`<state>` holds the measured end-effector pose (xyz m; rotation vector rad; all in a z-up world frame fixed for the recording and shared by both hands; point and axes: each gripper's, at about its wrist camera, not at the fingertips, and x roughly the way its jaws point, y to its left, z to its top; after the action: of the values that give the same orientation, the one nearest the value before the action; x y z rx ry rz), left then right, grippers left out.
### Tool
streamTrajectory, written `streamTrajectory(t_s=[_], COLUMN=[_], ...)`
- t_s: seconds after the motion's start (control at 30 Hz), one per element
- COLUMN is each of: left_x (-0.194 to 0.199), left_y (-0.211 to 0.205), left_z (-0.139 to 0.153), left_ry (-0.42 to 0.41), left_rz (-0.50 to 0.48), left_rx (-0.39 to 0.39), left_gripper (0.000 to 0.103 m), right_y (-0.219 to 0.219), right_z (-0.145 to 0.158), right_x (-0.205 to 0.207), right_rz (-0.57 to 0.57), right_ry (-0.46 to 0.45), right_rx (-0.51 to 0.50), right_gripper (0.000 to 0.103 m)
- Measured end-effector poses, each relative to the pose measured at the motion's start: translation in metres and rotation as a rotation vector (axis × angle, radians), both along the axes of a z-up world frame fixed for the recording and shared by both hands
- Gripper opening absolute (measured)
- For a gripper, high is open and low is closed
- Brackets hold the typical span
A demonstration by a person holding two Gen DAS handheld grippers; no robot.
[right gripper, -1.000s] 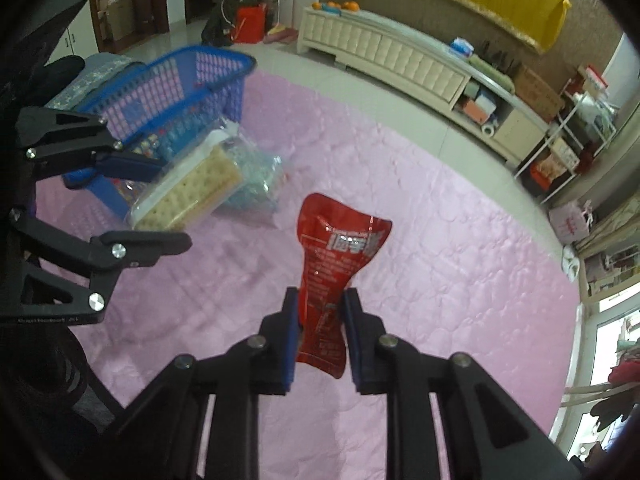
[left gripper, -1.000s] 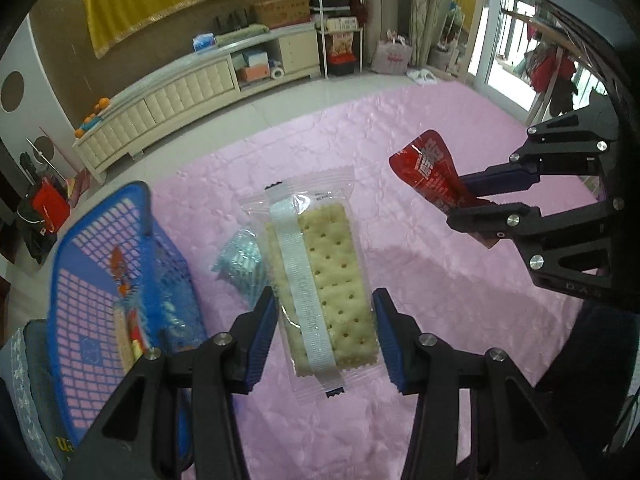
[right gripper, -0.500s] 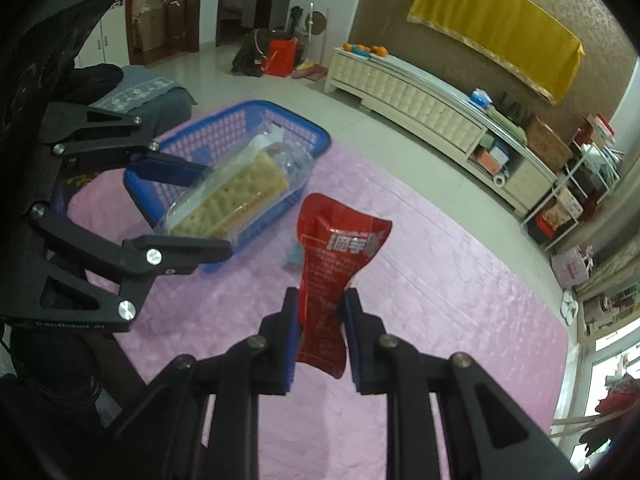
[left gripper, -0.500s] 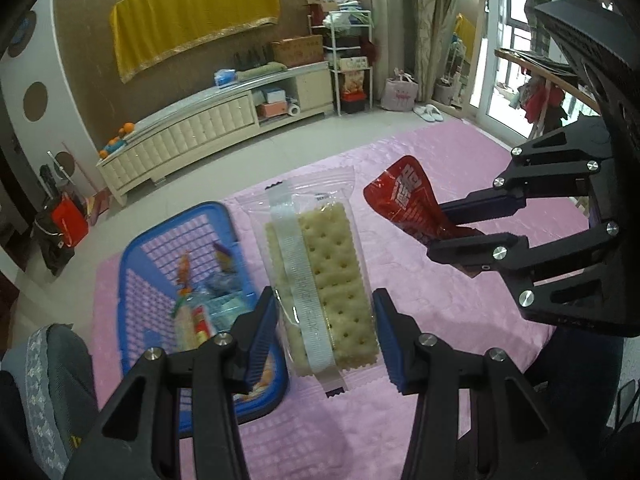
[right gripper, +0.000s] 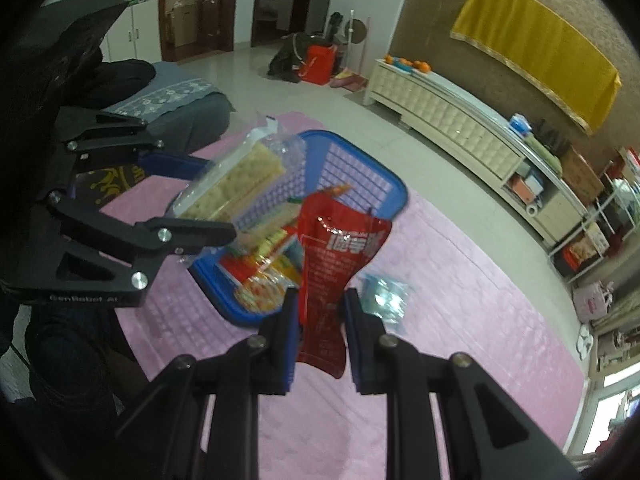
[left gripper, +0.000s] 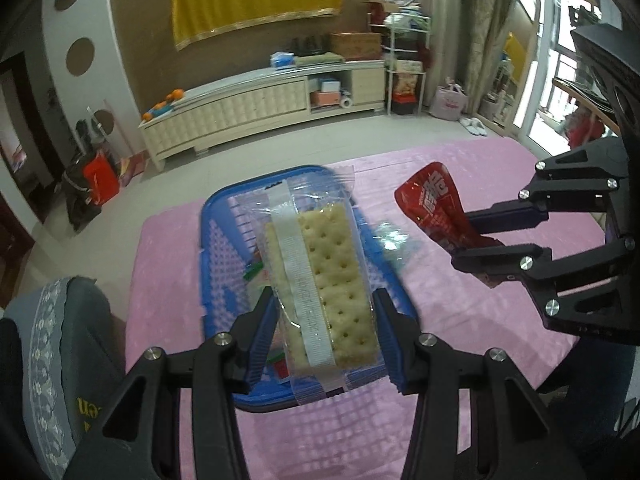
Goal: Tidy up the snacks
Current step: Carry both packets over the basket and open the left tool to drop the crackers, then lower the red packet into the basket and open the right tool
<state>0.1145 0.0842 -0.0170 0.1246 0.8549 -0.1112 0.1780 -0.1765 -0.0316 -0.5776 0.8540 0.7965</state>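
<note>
My left gripper (left gripper: 325, 322) is shut on a clear packet of crackers (left gripper: 320, 272) and holds it in the air above the blue basket (left gripper: 224, 216). It also shows in the right wrist view (right gripper: 230, 188). My right gripper (right gripper: 322, 312) is shut on a red snack pouch (right gripper: 336, 256), held up to the right of the basket (right gripper: 360, 168); the pouch also shows in the left wrist view (left gripper: 436, 208). The basket holds several colourful snack packs (right gripper: 264, 272). A small clear blue packet (right gripper: 384, 296) lies on the pink cloth beside the basket.
The pink quilted cloth (left gripper: 460, 320) covers the table. A grey cushioned seat (left gripper: 48, 344) stands at the table's left edge. A long cream cabinet (left gripper: 256, 108) runs along the far wall across the tiled floor.
Both grippers have risen and swung left with their snacks still held. The basket now lies under the cracker packet, and the red pouch is closer to the basket.
</note>
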Motion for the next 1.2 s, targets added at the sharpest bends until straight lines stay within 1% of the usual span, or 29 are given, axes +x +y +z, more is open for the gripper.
streamTrajectory(t_s=[0.13, 0.33, 0.53, 0.7, 0.73, 0.77, 0.8, 0.83, 0.93, 1.0, 1.2], left_x=[0.003, 0.012, 0.022, 0.029, 0.029, 0.029, 0.029, 0.029, 0.026, 0.023, 0.016], left_y=[0.014, 0.025, 0.020, 0.008, 0.004, 0.000, -0.003, -0.004, -0.008, -0.005, 0.010], left_z=[-0.008, -0.031, -0.044, -0.056, -0.057, -0.057, -0.057, -0.056, -0.050, -0.045, -0.028], left_ry=[0.019, 0.068, 0.097, 0.131, 0.130, 0.122, 0.120, 0.119, 0.109, 0.097, 0.066], left_rz=[0.021, 0.038, 0.036, 0.018, 0.012, 0.010, 0.007, 0.004, -0.014, -0.013, 0.015], left_rx=[-0.014, -0.036, -0.061, -0.079, -0.071, -0.056, -0.046, -0.039, -0.027, -0.014, 0.005], left_gripper=[0.045, 0.045, 0.045, 0.045, 0.047, 0.051, 0.060, 0.063, 0.066, 0.072, 0.072], right_y=[0.016, 0.023, 0.014, -0.002, -0.005, -0.010, -0.013, -0.016, -0.024, -0.028, -0.026], right_z=[-0.012, -0.028, -0.037, -0.040, -0.041, -0.040, -0.040, -0.039, -0.036, -0.033, -0.029], right_x=[0.004, 0.012, 0.018, 0.023, 0.023, 0.023, 0.024, 0.023, 0.024, 0.023, 0.022], right_rz=[0.025, 0.038, 0.013, -0.021, -0.026, -0.032, -0.036, -0.040, -0.052, -0.057, -0.053], right_ry=[0.017, 0.043, 0.057, 0.066, 0.066, 0.066, 0.066, 0.067, 0.066, 0.065, 0.078], right_rx=[-0.012, -0.029, -0.036, -0.041, -0.043, -0.044, -0.045, -0.044, -0.038, -0.033, -0.013], right_gripper=[0.025, 0.025, 0.025, 0.025, 0.025, 0.025, 0.025, 0.025, 0.025, 0.025, 0.025])
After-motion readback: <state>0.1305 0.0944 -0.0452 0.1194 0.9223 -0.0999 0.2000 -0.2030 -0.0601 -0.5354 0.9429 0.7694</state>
